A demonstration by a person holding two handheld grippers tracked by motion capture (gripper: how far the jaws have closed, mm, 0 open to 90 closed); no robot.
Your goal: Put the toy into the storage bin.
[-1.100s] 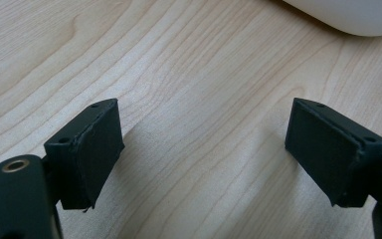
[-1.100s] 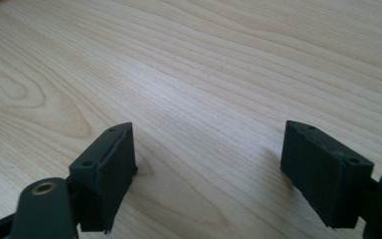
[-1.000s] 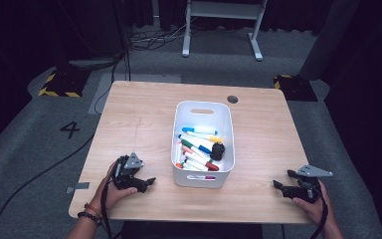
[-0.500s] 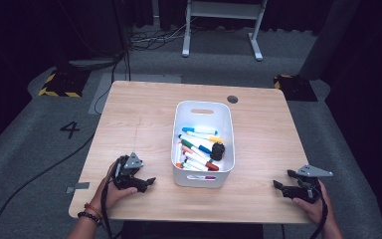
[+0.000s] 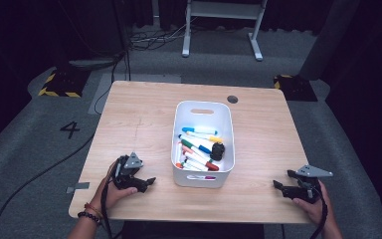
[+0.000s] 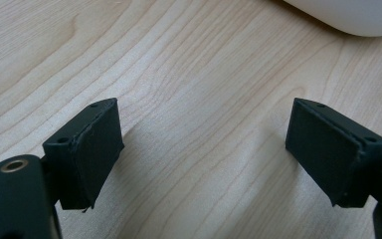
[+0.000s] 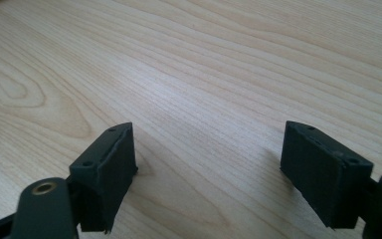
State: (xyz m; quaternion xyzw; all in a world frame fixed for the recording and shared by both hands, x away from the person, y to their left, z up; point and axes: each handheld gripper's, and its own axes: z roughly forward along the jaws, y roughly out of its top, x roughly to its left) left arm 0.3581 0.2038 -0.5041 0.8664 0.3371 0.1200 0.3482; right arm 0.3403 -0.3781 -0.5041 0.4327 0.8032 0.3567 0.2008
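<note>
Wooden table (image 5: 144,119): carrying a white bin (image 5: 203,115) at its centre, with both grippers resting near the front edge. Left gripper (image 5: 148,183): sitting at the near left, just beside the bin's near left corner but apart from it, a hand (image 5: 110,191) wrapping around its body. Right gripper (image 5: 280,187): sitting at the near right, well apart from the bin, a hand (image 5: 314,206) holding it from behind, its grey plate lying on top. Bin contents: markers (image 5: 195,149) with blue, yellow, green, red and orange caps, lying crosswise in a loose pile, and a small black object (image 5: 217,151) sitting among them toward the right wall; the high view is showing these, while the gripper views are not. Left gripper view: the left gripper (image 6: 204,149) is spreading its jaws wide over bare wood grain, nothing between them, with a curved white edge of the bin (image 6: 348,17) appearing at the far right. Right gripper view: the right gripper (image 7: 206,164) is likewise spreading its jaws apart, bare table (image 7: 204,64) lying between and beyond them.
</note>
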